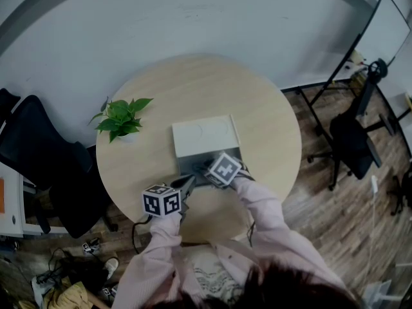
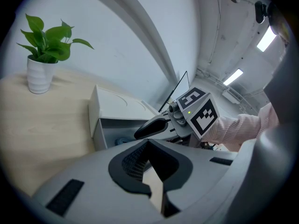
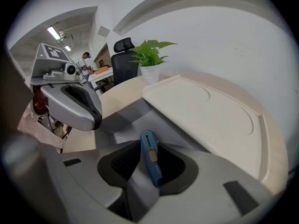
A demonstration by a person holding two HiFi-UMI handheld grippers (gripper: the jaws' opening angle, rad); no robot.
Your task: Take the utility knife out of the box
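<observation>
Right tongs (image 3: 148, 149): jaws apart, lowered into the open box (image 1: 205, 136) astride the utility knife (image 3: 150, 161). We judge the pads are not pinching it, merely placed to close on it. Left tongs (image 2: 148, 143): closed on nothing, held near the box front over the worktop (image 1: 257, 108), likely to steady it. Knife: slim blue body, tan slider, lying inside the box.
</observation>
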